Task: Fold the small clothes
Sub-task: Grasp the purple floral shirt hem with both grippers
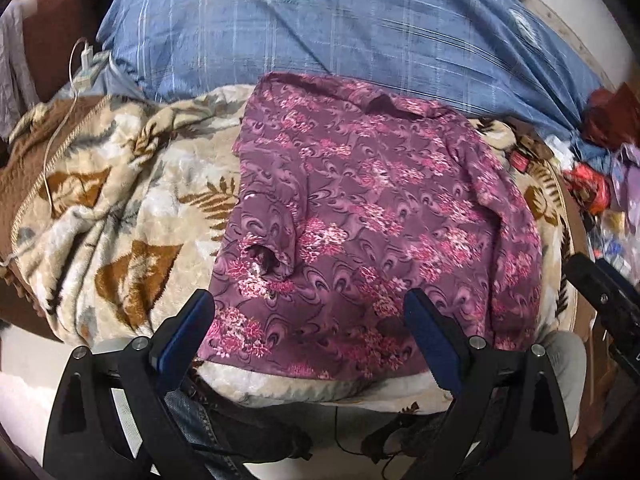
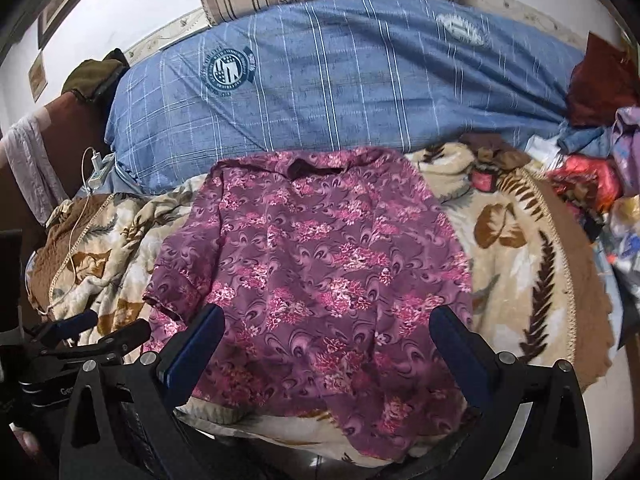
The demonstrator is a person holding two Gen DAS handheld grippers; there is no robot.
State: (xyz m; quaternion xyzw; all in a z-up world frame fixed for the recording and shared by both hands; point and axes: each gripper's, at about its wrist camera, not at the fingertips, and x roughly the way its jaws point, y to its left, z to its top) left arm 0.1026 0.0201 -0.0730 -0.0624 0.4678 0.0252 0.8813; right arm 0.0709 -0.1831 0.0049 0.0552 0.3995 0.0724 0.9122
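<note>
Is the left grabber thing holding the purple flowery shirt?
No, the left gripper is wide open and only hovers over the purple flowery shirt, which lies flat on the leaf-print blanket.

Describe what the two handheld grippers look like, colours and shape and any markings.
Both the left gripper and right gripper have black triangular finger frames with silver bolts and dark blue flat pads. Thin black cables trail beneath the left one. Partly legible white lettering marks the left gripper's body in the right wrist view.

Purple floral top [image 1: 372, 216]: thin woven cloth, slight sheen; leaf-print blanket [image 1: 120, 216]: plush, fuzzy pile; blue checked pillow [image 2: 320, 80]: matt cotton-like weave; left gripper [image 1: 310, 332]: matt black plastic, metal screws.
</note>
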